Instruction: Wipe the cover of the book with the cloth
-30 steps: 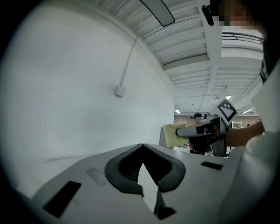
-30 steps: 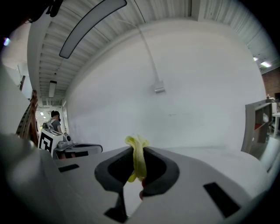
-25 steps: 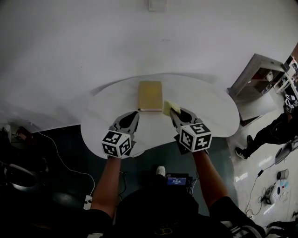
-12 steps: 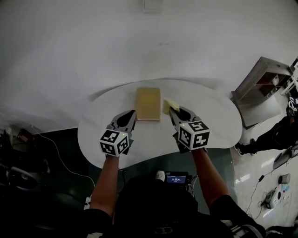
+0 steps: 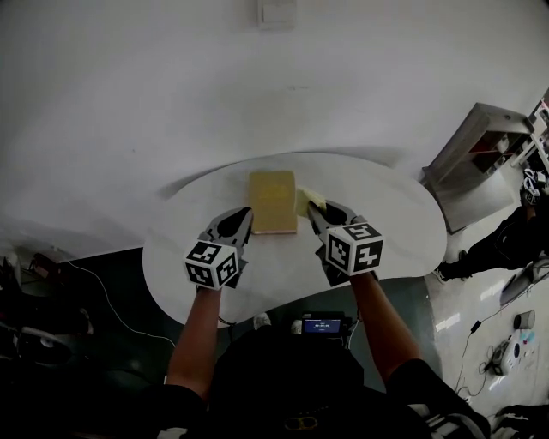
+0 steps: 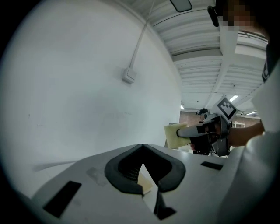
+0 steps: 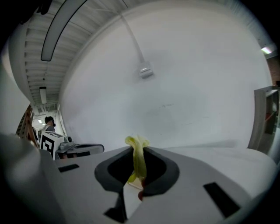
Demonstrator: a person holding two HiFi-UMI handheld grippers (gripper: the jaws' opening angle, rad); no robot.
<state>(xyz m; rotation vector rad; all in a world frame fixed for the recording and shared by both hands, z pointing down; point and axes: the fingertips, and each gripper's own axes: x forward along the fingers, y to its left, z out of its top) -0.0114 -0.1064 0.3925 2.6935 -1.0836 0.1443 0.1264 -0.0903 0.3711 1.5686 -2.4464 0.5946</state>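
The book (image 5: 273,201), a flat rectangle with a plain matte tan cover, lies closed on the far middle of the white round-edged table (image 5: 390,219), its long sides running away from me. The soft yellow cloth (image 7: 138,155) is just beside the book's right edge, bunched into a narrow fold and sticking up past my fingertips. Whether it touches the cover I cannot tell. My right gripper (image 5: 314,209) is clenched on that cloth, which is pinched between the dark pads. My left gripper (image 6: 141,148) is closed tip to tip with nothing in its grasp; it sits near the book's near left corner, and a sliver of the tan cover shows through the gap behind its tips. Nothing lies between either gripper and the book. Past the table rises a smooth white wall (image 5: 171,86) carrying a small white box (image 5: 276,10) with a thin conduit running up from it. To my right stands a grey open shelf unit (image 5: 480,141); what it holds is too small to make out. Nearer, a person in dark clothes (image 5: 506,244) stands on the glossy floor. Below the table's near edge are a small lit screen (image 5: 322,327) and, to my left, a thin white cable (image 5: 111,291) across the dark floor.
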